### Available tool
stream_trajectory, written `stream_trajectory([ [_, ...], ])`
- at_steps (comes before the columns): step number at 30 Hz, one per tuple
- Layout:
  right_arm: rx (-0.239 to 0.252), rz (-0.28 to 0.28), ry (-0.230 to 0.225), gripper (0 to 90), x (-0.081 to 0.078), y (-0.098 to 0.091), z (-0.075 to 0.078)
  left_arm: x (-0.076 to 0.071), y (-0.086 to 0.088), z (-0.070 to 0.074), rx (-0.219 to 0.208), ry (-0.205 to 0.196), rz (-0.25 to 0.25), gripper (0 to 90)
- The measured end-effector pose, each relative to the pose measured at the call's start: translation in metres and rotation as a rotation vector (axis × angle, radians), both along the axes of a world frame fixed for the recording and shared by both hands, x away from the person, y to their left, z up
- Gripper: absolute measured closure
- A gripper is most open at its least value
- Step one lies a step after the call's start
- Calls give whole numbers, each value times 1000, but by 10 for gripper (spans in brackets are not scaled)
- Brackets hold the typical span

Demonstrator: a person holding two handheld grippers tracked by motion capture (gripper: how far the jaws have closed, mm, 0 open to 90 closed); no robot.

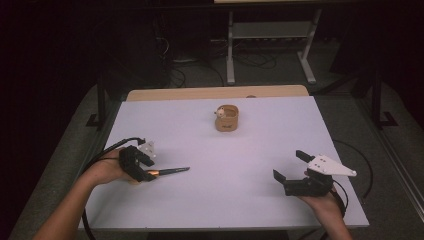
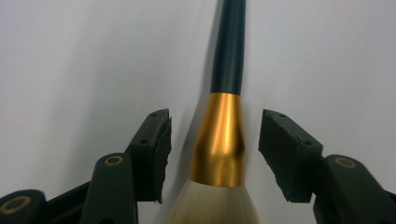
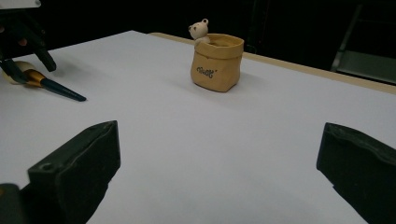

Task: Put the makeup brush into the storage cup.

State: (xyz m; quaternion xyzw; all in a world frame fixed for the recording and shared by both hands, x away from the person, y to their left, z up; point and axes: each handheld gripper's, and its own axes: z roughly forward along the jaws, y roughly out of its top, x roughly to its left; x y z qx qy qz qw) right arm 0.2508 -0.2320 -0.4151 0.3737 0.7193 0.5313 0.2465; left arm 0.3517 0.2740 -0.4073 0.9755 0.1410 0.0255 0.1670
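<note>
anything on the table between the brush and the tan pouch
No, bare white table between the brush and the pouch, as the high view shows.

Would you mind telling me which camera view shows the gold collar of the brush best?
The left gripper view: the gold collar sits large and sharp between the left gripper's pads, not yet touched. In the high view the brush is a thin dark stick with an orange glint. The right gripper view shows it small at the far left.
</note>
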Motion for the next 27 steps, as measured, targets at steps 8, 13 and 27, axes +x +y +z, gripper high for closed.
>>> stream_trajectory([
  [8,-1,4,0,0,0,0,-1,-2,1,-5,22,2,-14,506],
  [13,-3,3,4,0,1,0,-1,-2,1,-7,34,-6,-24,543],
  [27,0,2,5,0,1,-1,-1,-3,-2,-8,45,-2,-46,615],
])
